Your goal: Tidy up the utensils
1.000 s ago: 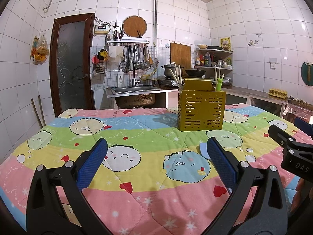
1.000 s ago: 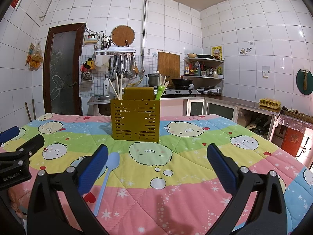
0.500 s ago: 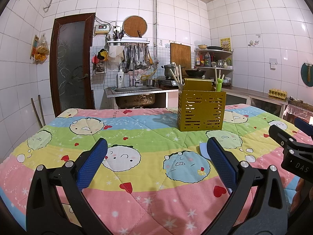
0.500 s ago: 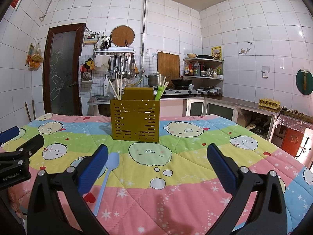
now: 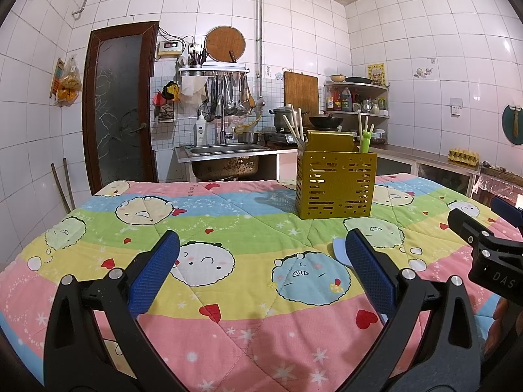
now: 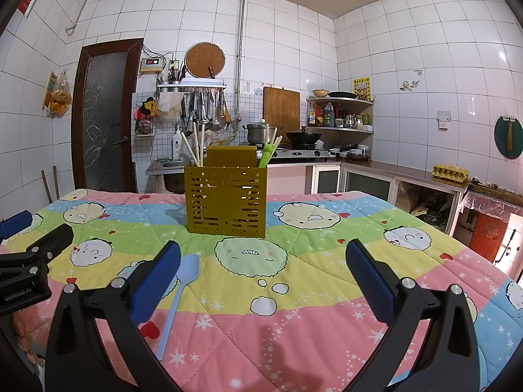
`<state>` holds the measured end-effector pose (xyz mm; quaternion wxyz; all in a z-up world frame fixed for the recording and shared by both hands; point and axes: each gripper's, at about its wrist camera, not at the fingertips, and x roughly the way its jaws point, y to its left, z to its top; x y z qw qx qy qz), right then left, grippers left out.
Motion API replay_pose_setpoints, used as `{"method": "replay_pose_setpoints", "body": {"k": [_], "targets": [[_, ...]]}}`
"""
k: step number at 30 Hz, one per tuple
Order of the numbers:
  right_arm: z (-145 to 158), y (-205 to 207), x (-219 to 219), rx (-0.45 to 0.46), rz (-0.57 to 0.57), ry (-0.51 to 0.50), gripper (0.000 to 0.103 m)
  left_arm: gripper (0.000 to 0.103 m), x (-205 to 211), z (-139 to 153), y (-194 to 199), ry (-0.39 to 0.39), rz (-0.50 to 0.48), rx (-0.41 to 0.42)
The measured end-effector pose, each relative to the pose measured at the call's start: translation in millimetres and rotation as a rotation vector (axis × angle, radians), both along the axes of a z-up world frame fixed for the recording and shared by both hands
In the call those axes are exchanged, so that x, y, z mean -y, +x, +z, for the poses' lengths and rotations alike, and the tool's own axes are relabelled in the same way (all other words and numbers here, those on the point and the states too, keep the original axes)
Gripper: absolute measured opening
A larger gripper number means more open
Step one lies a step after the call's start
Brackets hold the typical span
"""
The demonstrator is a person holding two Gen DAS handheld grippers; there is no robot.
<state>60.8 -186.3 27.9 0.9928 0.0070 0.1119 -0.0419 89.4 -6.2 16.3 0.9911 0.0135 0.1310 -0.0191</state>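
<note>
A yellow slotted utensil holder point(image 5: 335, 184) stands upright on the quilt-covered table, holding chopsticks point(image 5: 294, 128) and a green utensil point(image 5: 365, 138); it also shows in the right wrist view point(image 6: 225, 201). A light blue spoon point(image 6: 178, 297) lies flat on the quilt just inside my right gripper's left finger; its bowl peeks out behind my left gripper's right finger in the left wrist view point(image 5: 340, 250). My left gripper point(image 5: 261, 269) is open and empty above the quilt. My right gripper point(image 6: 263, 271) is open and empty, near the spoon.
The table is covered by a colourful cartoon quilt point(image 5: 209, 225). My right gripper shows at the right edge of the left wrist view point(image 5: 483, 245); my left gripper shows at the left edge of the right wrist view point(image 6: 29, 258). A sink point(image 5: 225, 153) and counter stand behind.
</note>
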Motion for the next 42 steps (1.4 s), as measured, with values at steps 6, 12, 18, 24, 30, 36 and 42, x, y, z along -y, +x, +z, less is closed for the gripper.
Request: {"method": "replay_pose_setpoints", "body": {"k": [6,12,18,24,30,36,42], "targets": [[-0.2,0.5,1.4,-0.001,-0.003,0.001,0.099,0.098,0.9,0.4,0.0,0.001,0.0,0.004],[-1.0,0.0,2.6,-0.002,-0.006,-0.006,0.099,0.098,3.4,1.6,-1.3,0.001,-0.002,0.011],[-0.9,0.2,1.4,-0.002,-0.008,-0.008,0.099,0.098,2.8,1.3,-2.1,-0.005,-0.002,0.005],[-1.3,0.1,2.4,0.0,-0.009,-0.008,0.099,0.098,3.9,1.3,-2.1,-0.004,-0.001,0.007],[-0.3,0.7,0.5,0.004,-0.014,-0.012,0.099,0.098,3.6,1.5,-2.4,-0.007,-0.002,0.009],[-0.2,0.2,0.2,0.006,-0.018,-0.015,0.099,0.098,3.6,1.5,-2.7,-0.009,-0.001,0.012],[-1.0,-0.9,-0.6,0.006,-0.024,-0.019,0.099,0.098,3.2,2.6,-4.1,-0.01,0.0,0.02]]}}
